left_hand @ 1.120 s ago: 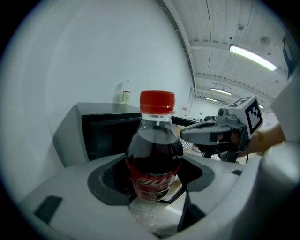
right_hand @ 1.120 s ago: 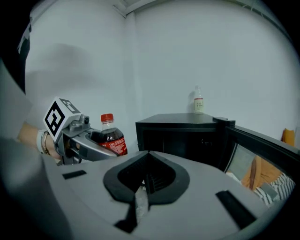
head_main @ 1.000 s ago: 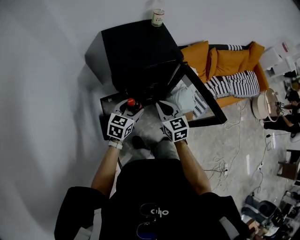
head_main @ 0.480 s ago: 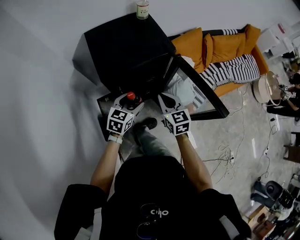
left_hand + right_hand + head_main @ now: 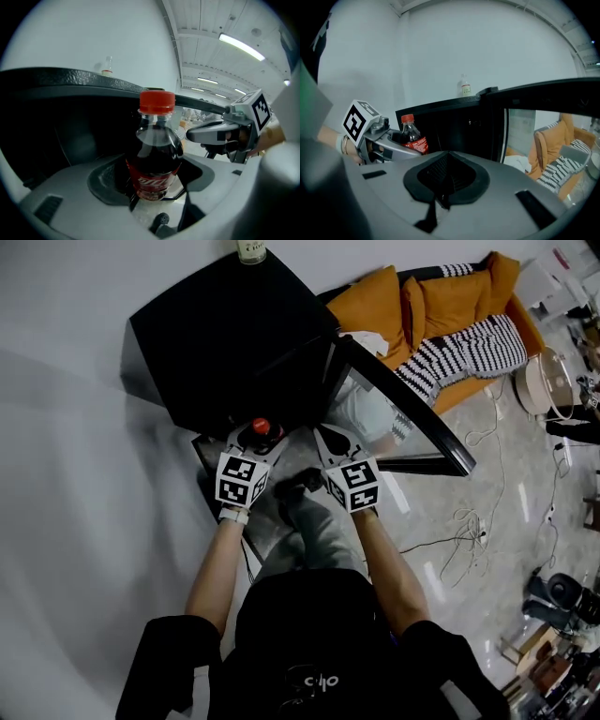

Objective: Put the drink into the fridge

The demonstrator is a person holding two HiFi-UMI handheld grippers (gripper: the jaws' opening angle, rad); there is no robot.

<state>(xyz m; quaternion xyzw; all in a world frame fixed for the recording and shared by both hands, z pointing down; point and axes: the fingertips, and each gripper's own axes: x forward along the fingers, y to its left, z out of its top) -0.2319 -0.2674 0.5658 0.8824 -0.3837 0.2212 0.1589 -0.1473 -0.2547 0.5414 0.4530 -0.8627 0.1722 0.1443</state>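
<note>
The upright cola bottle [image 5: 154, 157] is clamped between the left tongs [image 5: 257, 436]; the right tongs [image 5: 443, 172] alongside are closed, empty.

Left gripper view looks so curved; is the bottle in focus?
Left gripper view: wide-angle lens bends lines, corners go black; the cola bottle is sharp. Right gripper view: same bending; the fridge interior is very dark. Head view: the wall bows.

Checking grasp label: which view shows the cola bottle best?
Left gripper view: the cola bottle stands centre frame between the jaws of the left gripper, cap and label clear. Right gripper view shows it small, side-on. Head view: mainly its red cap.
</note>
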